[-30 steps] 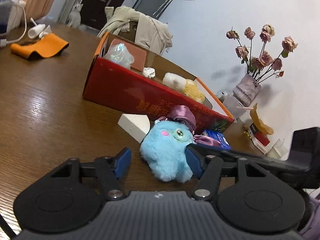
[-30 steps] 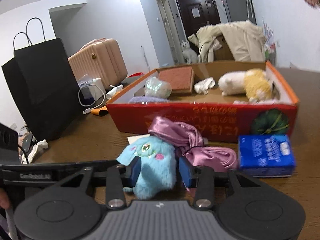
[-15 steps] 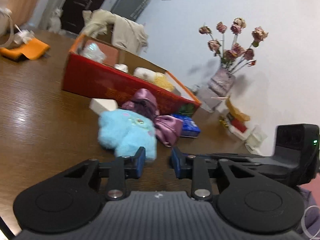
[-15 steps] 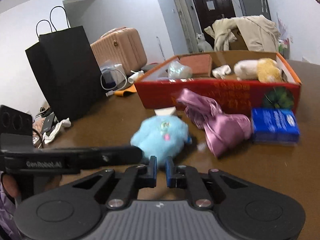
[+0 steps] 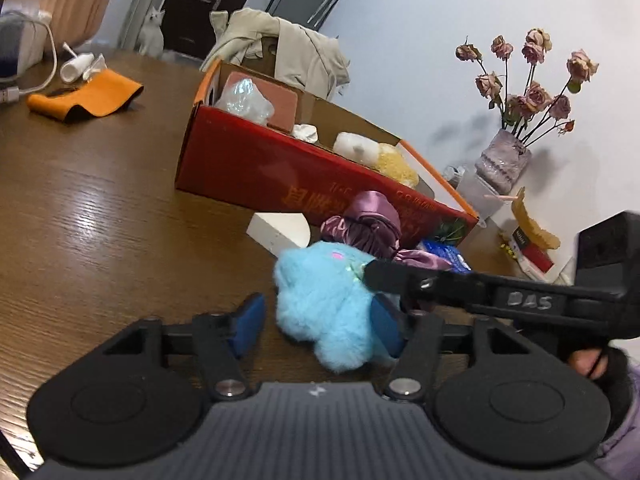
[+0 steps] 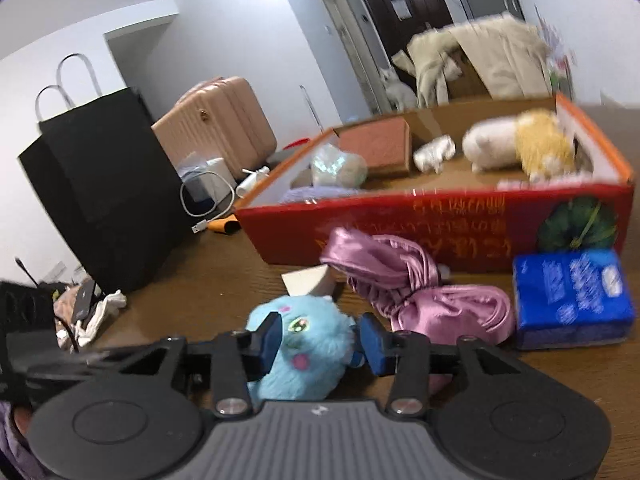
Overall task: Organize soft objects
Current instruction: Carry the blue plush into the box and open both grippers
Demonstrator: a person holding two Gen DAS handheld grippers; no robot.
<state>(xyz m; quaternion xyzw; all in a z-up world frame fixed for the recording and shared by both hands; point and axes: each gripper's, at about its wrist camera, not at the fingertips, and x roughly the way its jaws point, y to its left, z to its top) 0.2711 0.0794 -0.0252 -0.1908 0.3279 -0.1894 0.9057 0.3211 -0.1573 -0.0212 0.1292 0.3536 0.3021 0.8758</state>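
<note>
Fluffy blue plush (image 6: pixel 302 354) on wooden table (image 5: pixel 92 240), pinched by right gripper (image 6: pixel 320 342); left gripper (image 5: pixel 318 326) spread around it. Behind: crumpled satin cloth (image 6: pixel 416 288), then red cardboard box (image 6: pixel 440 224) (white-yellow plush (image 6: pixel 516 144), crinkly wrapped bundle (image 6: pixel 338 166) inside).

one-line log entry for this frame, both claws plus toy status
left claw: open, beside blue plush toy | right claw: pads against the toy's sides, grip unclear | red box: holds other soft items | toy: outside box
</note>
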